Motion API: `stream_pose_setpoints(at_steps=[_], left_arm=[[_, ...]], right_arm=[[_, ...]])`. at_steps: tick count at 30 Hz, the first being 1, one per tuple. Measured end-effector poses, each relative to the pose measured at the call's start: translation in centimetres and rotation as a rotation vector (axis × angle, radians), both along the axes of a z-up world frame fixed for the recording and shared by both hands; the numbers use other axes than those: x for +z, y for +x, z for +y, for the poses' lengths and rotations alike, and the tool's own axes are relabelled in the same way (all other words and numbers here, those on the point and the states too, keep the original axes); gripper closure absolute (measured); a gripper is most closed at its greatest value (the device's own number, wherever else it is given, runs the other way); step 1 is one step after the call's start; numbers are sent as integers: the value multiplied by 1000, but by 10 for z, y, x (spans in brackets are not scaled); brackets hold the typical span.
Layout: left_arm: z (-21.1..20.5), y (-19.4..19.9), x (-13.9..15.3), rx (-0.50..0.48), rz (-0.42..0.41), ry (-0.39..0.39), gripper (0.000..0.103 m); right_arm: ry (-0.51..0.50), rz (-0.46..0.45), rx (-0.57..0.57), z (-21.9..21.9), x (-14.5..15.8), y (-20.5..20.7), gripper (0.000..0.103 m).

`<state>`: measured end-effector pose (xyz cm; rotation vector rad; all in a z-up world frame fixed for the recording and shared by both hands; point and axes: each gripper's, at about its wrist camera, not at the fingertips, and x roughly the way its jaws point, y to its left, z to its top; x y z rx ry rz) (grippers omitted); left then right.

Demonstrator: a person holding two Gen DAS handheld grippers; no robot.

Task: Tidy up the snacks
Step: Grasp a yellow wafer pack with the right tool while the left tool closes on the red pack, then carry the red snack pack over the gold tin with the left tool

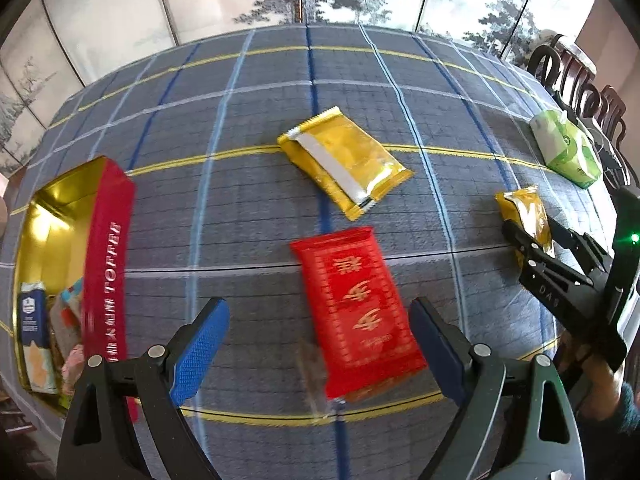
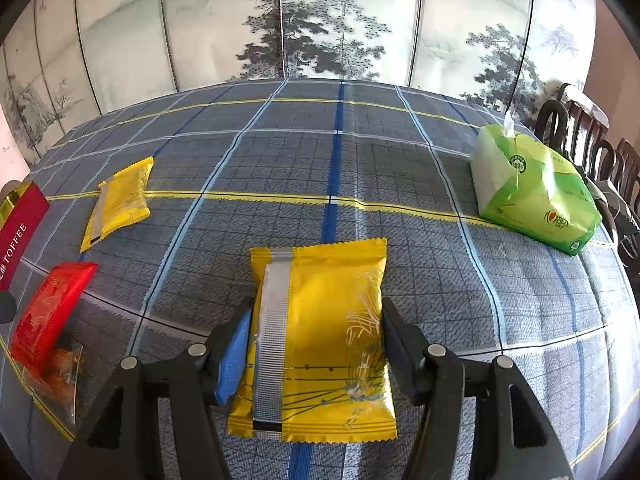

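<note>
Snacks are what you are gathering, and one of them, a yellow packet (image 2: 316, 340), sits seam-up between the jaws of your right gripper (image 2: 316, 344), which have closed in on its two long edges; the packet looks held, clear of the checked tablecloth (image 2: 400, 160). Keep that pinch even so the packet does not buckle.

Your left gripper (image 1: 320, 352) hangs with its jaws wide, and the red packet (image 1: 356, 312) lies flat between them, untouched. Come straight down so both pads meet its long sides together, then close.

The red toffee tin (image 1: 108, 264), already holding some snacks, stands open just outside your left jaw. A second yellow packet (image 1: 344, 168) lies ahead of the left jaws, beyond the red one.
</note>
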<state>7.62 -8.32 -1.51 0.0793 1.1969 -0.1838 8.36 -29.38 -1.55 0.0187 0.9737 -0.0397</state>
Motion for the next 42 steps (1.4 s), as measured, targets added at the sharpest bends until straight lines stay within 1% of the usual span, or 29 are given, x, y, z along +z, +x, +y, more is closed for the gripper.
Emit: stream_pose_setpoints(at_steps=[7, 14, 16, 18, 22, 24, 26, 32, 42], left_arm=[[-13, 9, -13, 6, 40, 19, 14], [-20, 16, -24, 6, 56, 55, 14], [-22, 17, -26, 2, 55, 65, 18], [-21, 18, -27, -1, 58, 62, 28], [-21, 20, -28, -14, 78, 28, 38], [-22, 20, -28, -23, 82, 15, 47], [-24, 19, -27, -36, 81, 9, 51], [-22, 18, -27, -37, 80, -13, 57], [-14, 12, -21, -49, 59, -22, 59]], right_arm=[[0, 0, 0, -1, 0, 0, 41], [0, 0, 1, -2, 0, 0, 40], [0, 0, 1, -1, 0, -1, 40], [0, 0, 1, -1, 1, -1, 40], [0, 0, 1, -3, 0, -1, 40], [0, 0, 1, -3, 1, -1, 40], [0, 0, 1, -1, 1, -1, 40], [0, 0, 1, -2, 1, -1, 40], [0, 0, 1, -4, 1, -2, 40]])
